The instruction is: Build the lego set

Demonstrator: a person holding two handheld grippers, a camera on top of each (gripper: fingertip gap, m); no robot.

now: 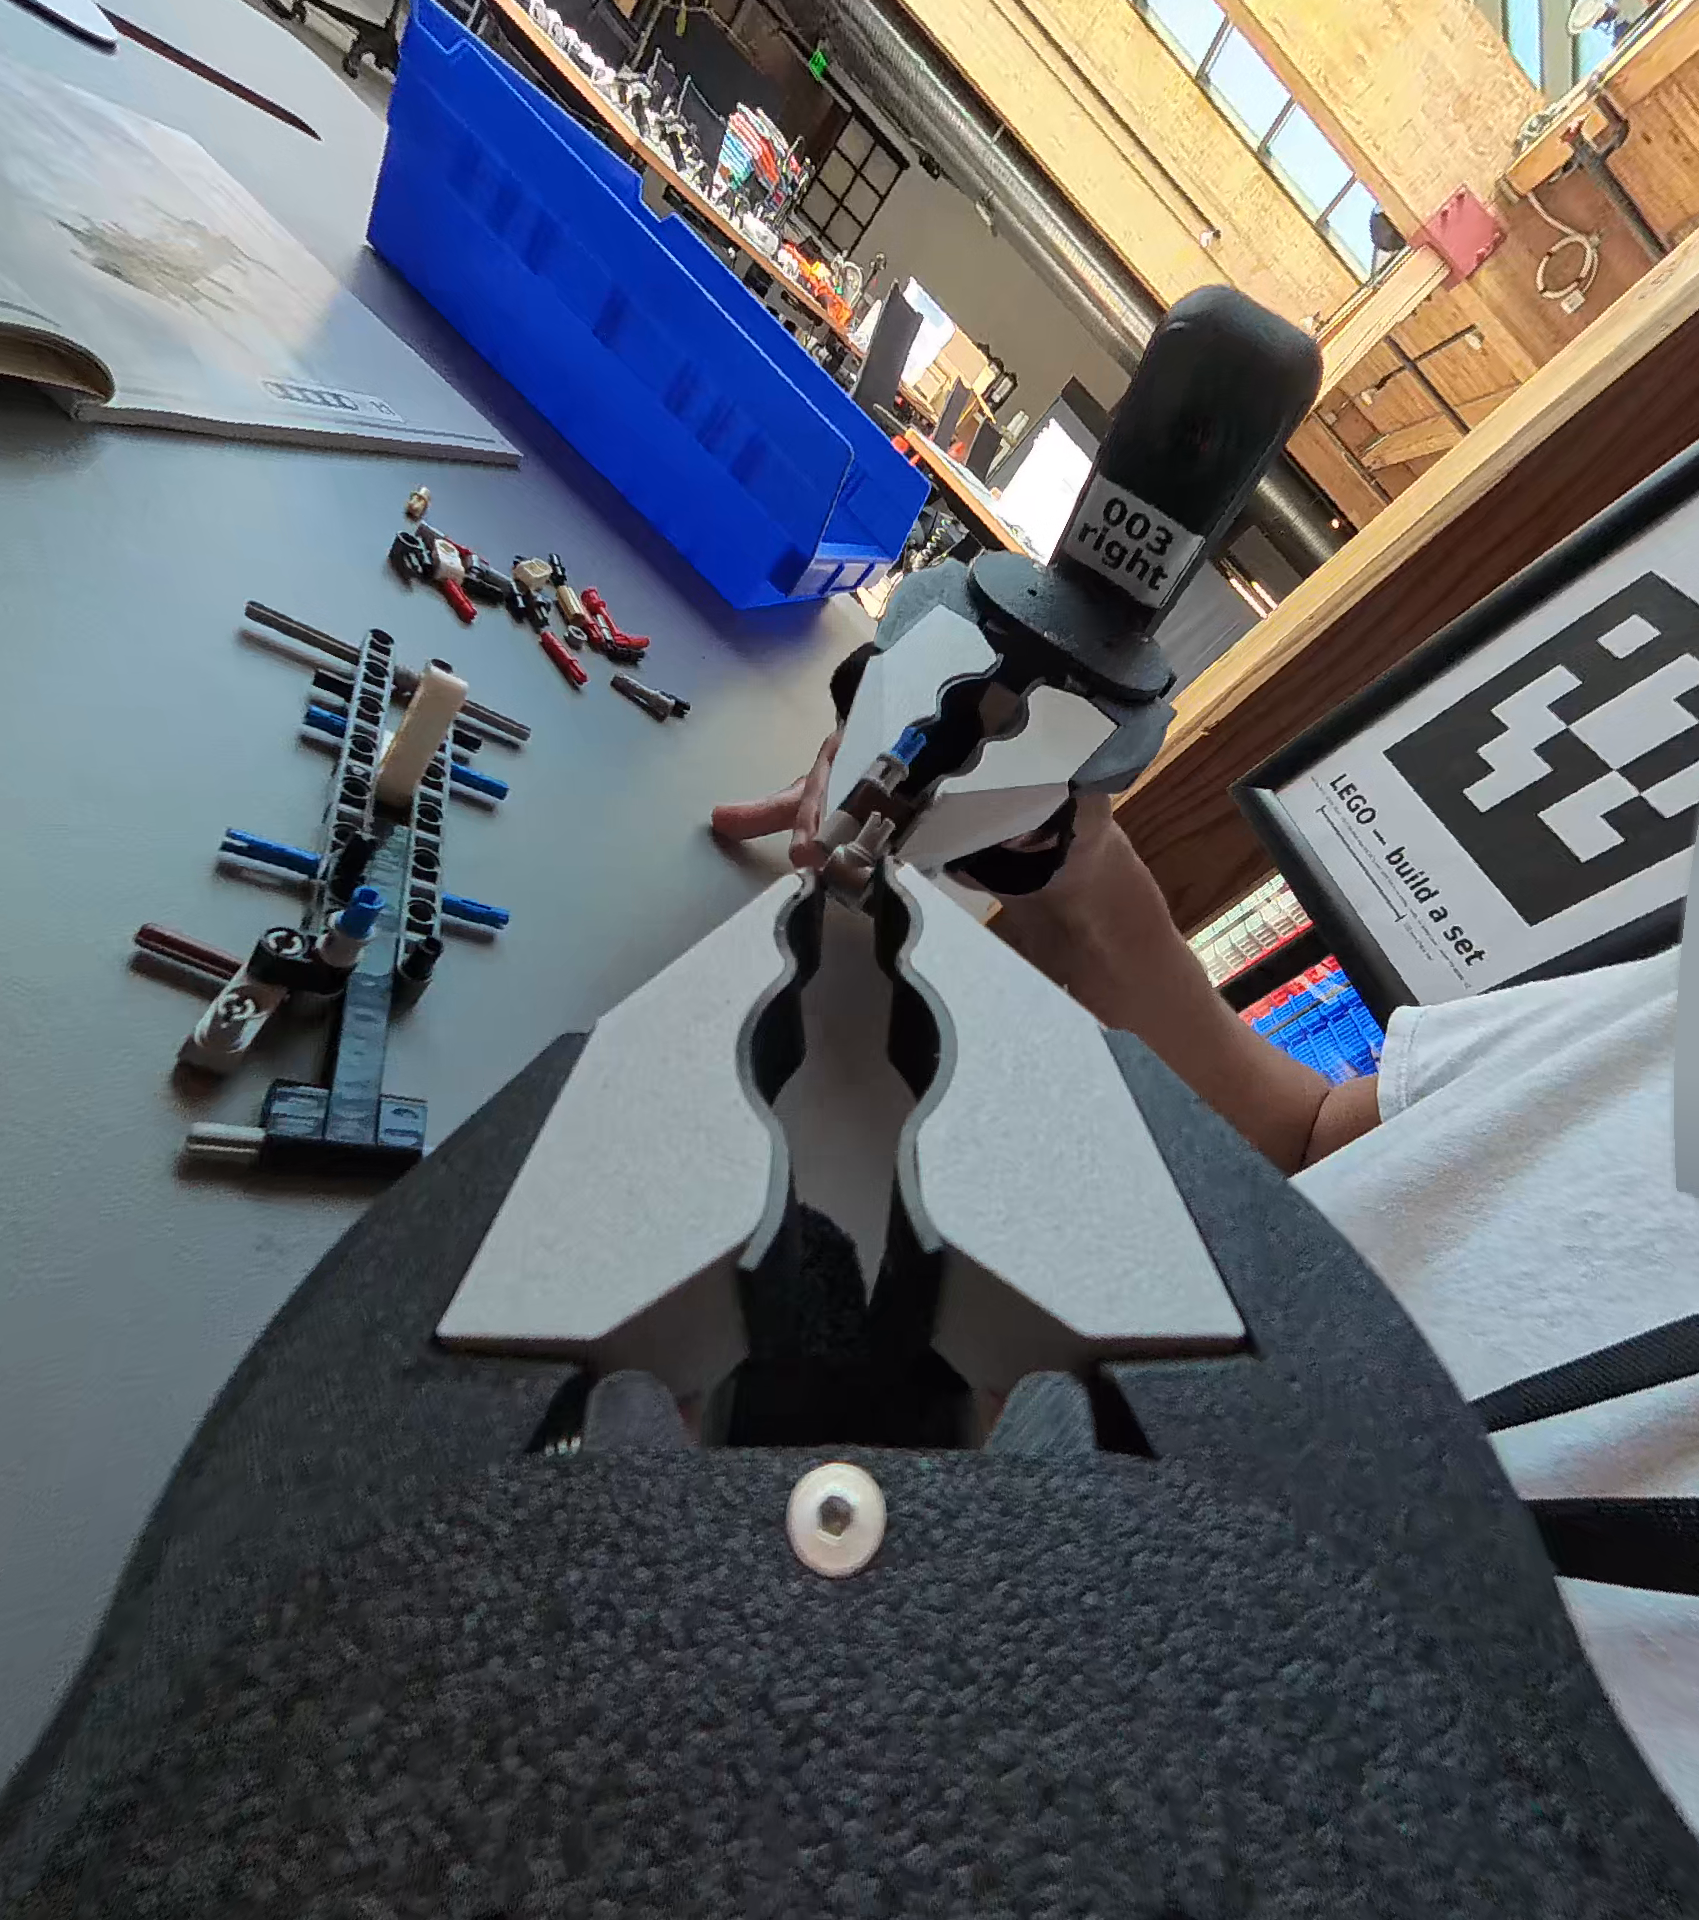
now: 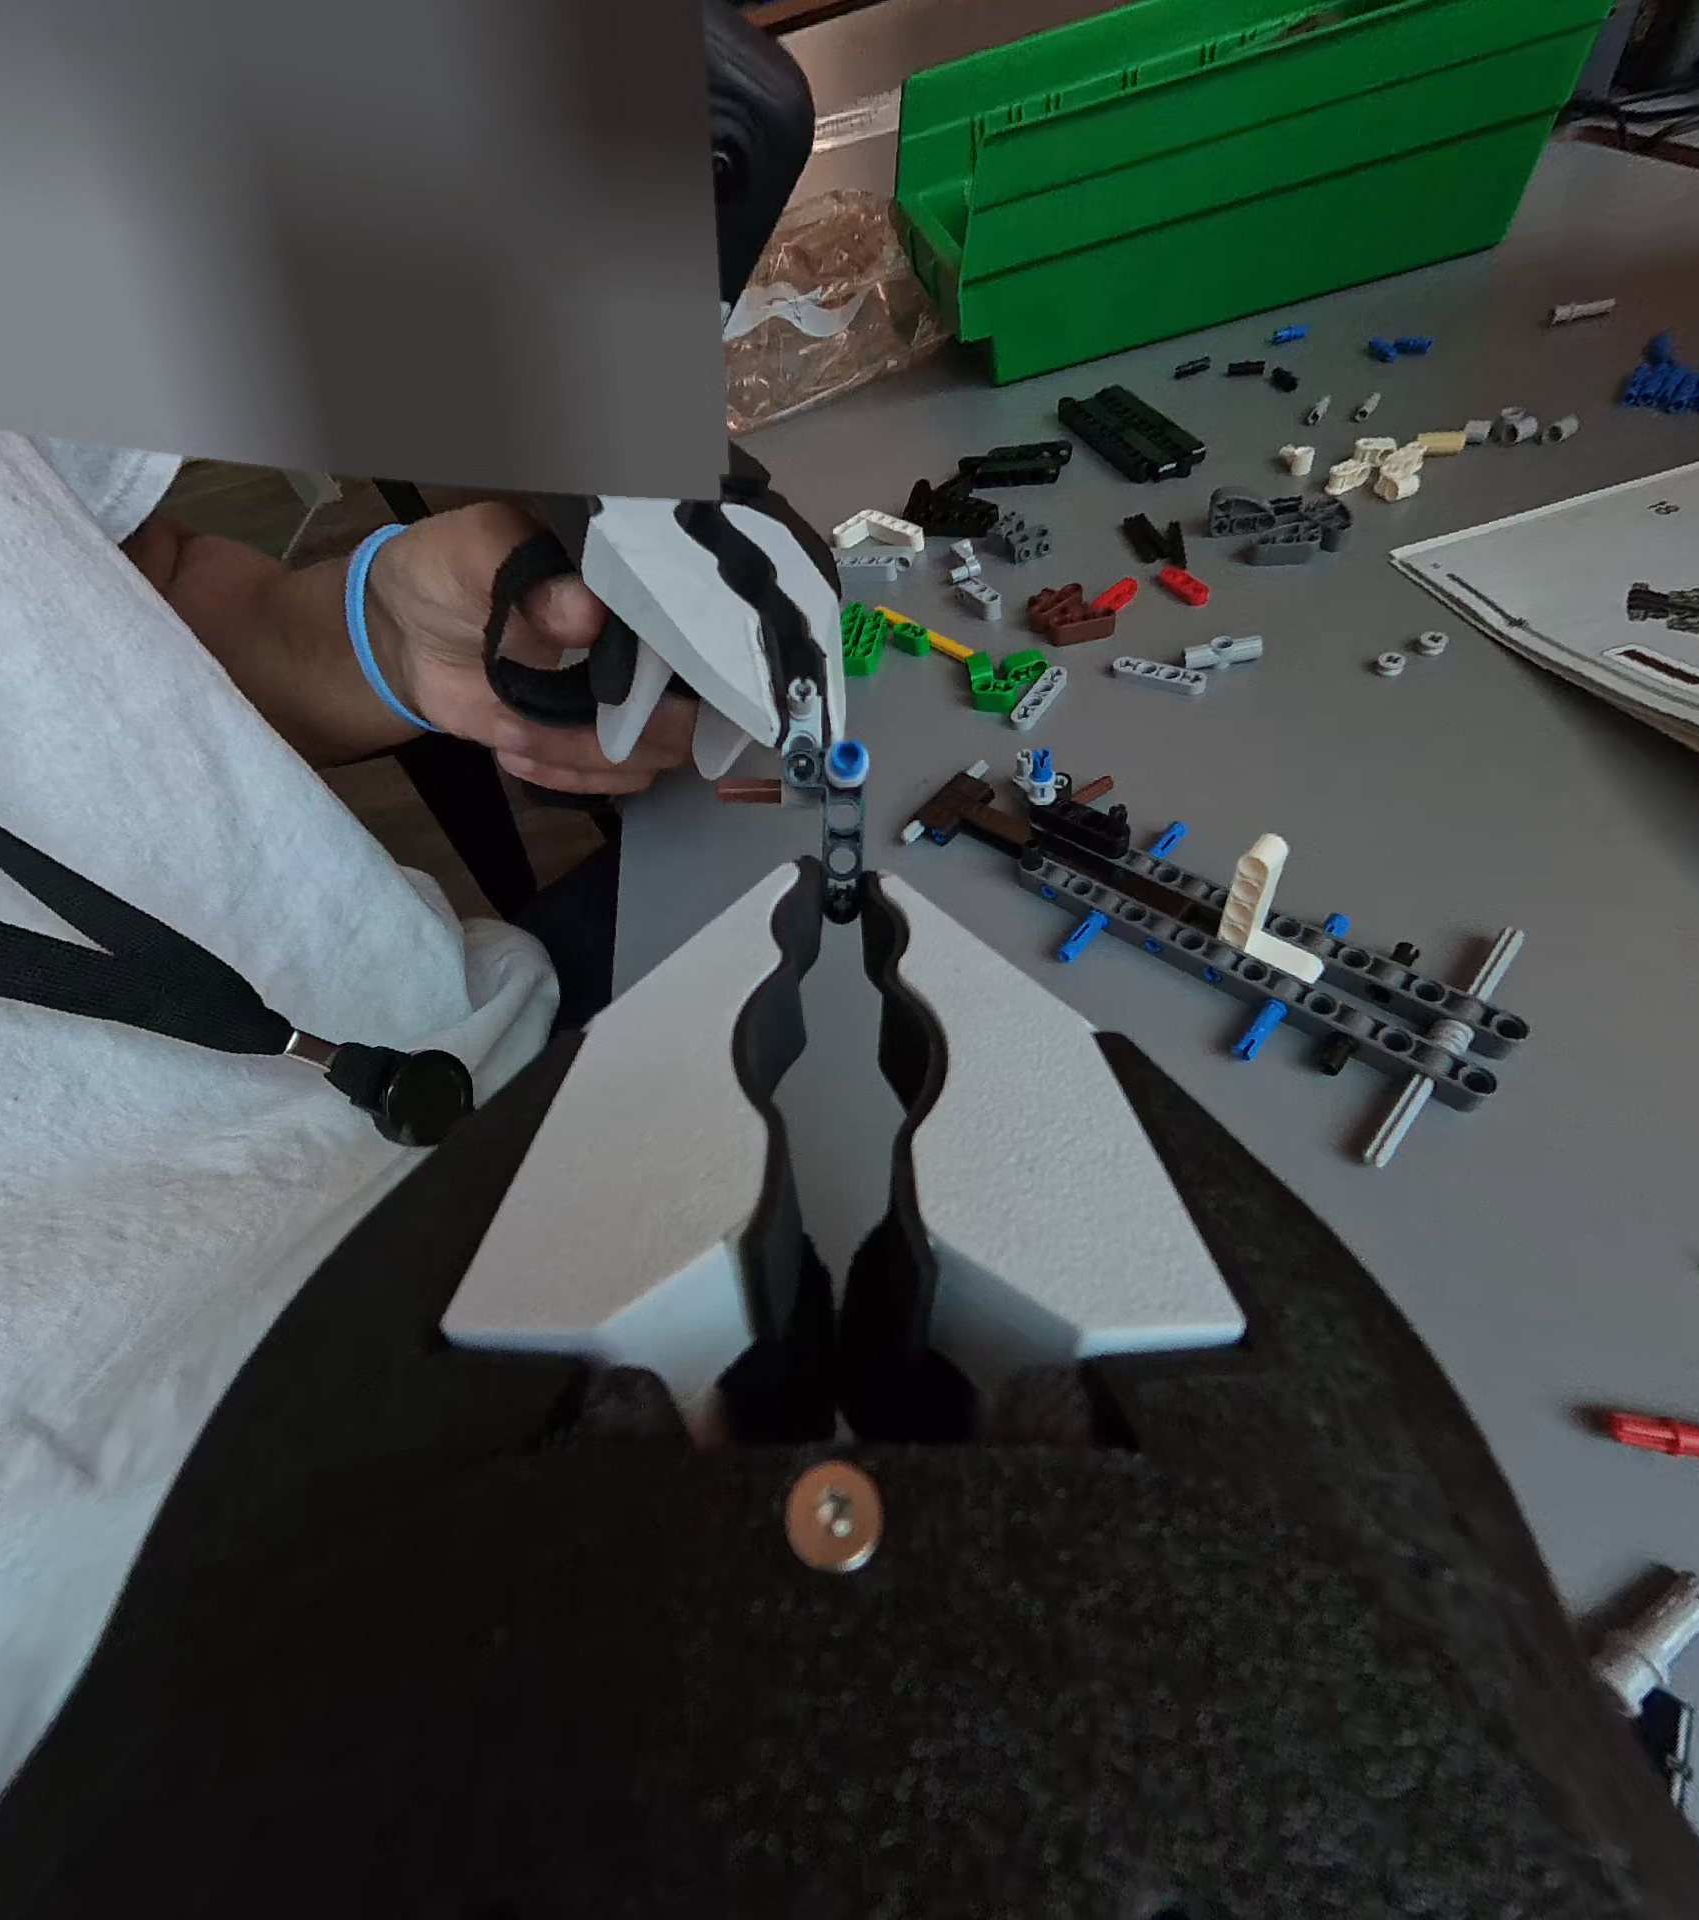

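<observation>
The grey table (image 2: pixel 1603 1195) carries a green bin (image 2: pixel 1240 177), a blue bin (image 1: pixel 637 312), an open manual (image 2: pixel 1603 592) and loose parts (image 2: pixel 1136 520). The main frame (image 2: pixel 1271 956), two grey beams pinned side by side with blue pins and a white angled piece on top, lies flat on the table, apart from both tools.

A small sub-assembly (image 2: pixel 837 810) is held in the air between the tools, over the table edge. The right gripper (image 2: pixel 840 894) is nearly closed, clamping the dark beam's lower end. The left gripper (image 1: pixel 845 883) is nearly closed on the light grey connector at its far end.
</observation>
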